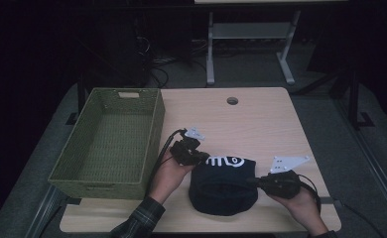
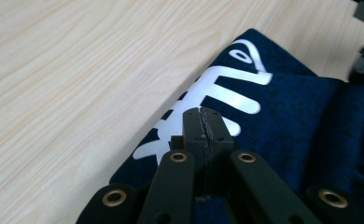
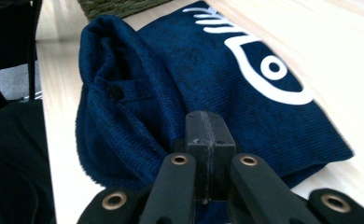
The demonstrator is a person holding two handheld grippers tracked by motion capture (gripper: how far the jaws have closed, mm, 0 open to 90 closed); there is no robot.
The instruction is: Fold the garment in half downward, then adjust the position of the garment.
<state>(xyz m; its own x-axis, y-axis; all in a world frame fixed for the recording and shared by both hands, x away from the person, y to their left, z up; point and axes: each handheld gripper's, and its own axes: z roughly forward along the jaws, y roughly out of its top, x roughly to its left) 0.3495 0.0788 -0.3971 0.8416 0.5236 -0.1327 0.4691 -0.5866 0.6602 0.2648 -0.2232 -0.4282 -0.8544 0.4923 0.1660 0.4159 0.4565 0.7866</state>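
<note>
Jaws of both the left gripper (image 1: pixel 202 157) and the right gripper (image 1: pixel 251 181) are pinched tight on opposite edges of the navy folded garment (image 1: pixel 225 184) lying on the table (image 1: pixel 261 119), probably to lift it flat toward the green basket (image 1: pixel 113 140).

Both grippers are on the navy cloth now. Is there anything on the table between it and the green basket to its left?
Nothing visible. The navy cloth lies on the wooden table, and the strip of table between it and the green basket holds just the left gripper and its hand. The right gripper is at the cloth's other side.
</note>
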